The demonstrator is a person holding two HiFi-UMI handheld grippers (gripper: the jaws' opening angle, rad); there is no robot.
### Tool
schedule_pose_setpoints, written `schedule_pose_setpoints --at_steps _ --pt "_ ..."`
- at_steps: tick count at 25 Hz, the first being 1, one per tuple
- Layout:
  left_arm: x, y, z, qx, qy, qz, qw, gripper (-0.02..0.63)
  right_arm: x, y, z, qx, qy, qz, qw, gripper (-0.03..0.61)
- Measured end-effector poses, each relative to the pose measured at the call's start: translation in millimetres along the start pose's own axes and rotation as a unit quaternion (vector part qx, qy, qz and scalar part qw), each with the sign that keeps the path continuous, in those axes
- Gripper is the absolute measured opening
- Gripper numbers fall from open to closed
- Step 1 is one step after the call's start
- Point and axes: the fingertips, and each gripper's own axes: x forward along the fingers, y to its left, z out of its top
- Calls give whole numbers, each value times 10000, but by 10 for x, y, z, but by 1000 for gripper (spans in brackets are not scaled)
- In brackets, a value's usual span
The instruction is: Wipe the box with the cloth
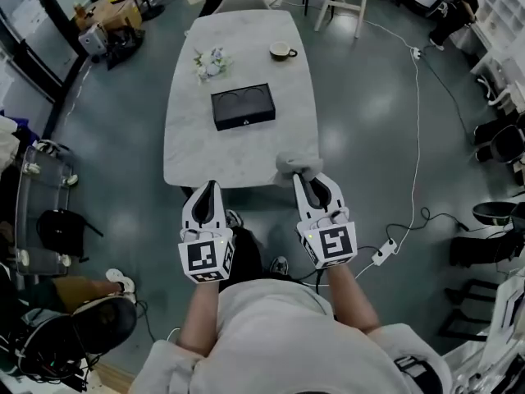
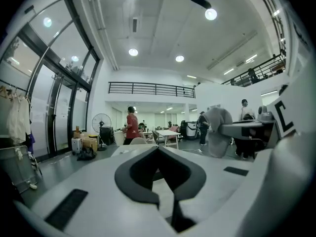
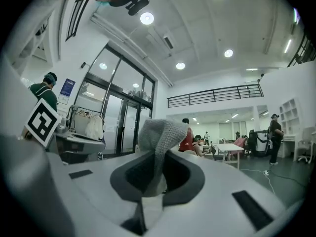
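A black box (image 1: pixel 243 106) with two round hollows in its lid lies in the middle of the white marble table (image 1: pixel 197 150). My right gripper (image 1: pixel 305 176) is held near the table's near right corner, shut on a grey cloth (image 1: pixel 295 164); in the right gripper view the cloth (image 3: pixel 160 137) sticks up from between the closed jaws. My left gripper (image 1: pixel 211 189) hangs just short of the table's near edge, shut and empty. From the left gripper view the cloth (image 2: pixel 218 130) shows off to the right. Both grippers are well short of the box.
On the far part of the table stand a small bunch of flowers (image 1: pixel 211 63) and a cup on a saucer (image 1: pixel 282 52). A chair (image 1: pixel 240 0) sits at the far end. A cable and power strip (image 1: pixel 383 254) lie on the floor at right. People move in the background.
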Motion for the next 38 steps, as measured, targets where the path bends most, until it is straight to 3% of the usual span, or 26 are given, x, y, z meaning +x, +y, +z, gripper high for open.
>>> schedule_pose_setpoints --at_steps 10,20,26,38 --pt "997 804 -154 -179 113 -184 9996 23 1202 32 -180 -291 417 98 9987 46" --pt "2187 1626 -603 -482 765 -786 9928 23 2594 147 -658 179 1312 -12 9912 46" --pt "2509 1799 -1042 -547 1184 -1035 9860 23 2943 218 -1150 482 1868 -119 9811 46" --pt "2896 1916 -1732 -862 1846 -989 9740 23 3598 240 -2079 897 2571 181 9620 46"
